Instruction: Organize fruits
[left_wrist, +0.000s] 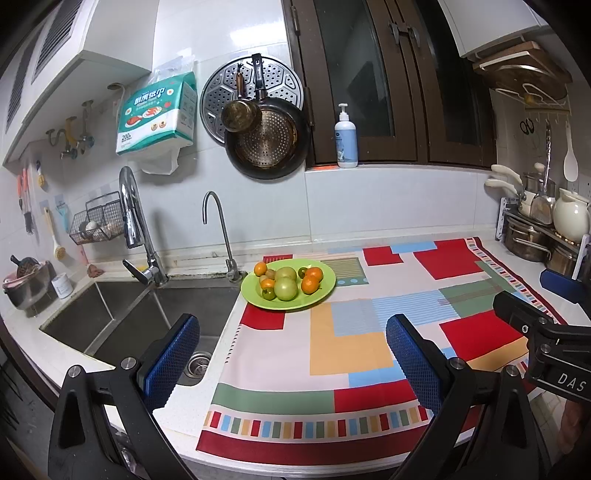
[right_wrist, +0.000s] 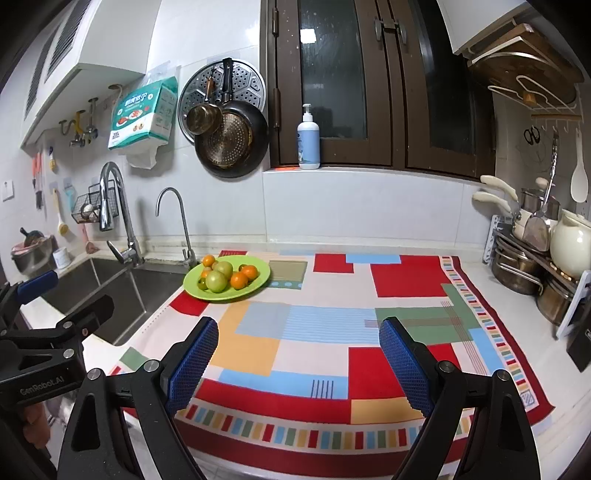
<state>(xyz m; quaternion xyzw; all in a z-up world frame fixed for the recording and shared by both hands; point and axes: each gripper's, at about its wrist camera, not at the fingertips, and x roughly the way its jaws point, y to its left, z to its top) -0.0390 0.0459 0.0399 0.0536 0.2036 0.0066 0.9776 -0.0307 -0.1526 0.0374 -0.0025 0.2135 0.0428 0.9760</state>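
The fruits (left_wrist: 288, 282) lie heaped together on a green plate (left_wrist: 325, 291) at the far left corner of the patterned cloth (left_wrist: 351, 350) that covers the surface, just beside the sink (left_wrist: 122, 325) and below the thin curved tap (left_wrist: 218, 229). The pile holds two larger pale green round fruits in the middle, several small orange ones around them, and a few small dark green ones; none lies loose on the cloth. The fruits are round, so no long axis matters for a grasp; the plate is a wide shallow oval. From the left gripper (left_wrist: 291, 358) the plate sits almost straight ahead, a little left of the gap between the jaws and well apart from them. From the right gripper (right_wrist: 297, 363) it lies ahead and clearly off to the left. In my judgement the left one is nearer and better lined up. Both pairs of jaws stand wide apart and hold nothing, hovering over the near edge of the cloth. With all the fruit gathered on the plate, this fits either a mixed pile waiting to be sorted or fruit already collected there; the pictures do not settle which.
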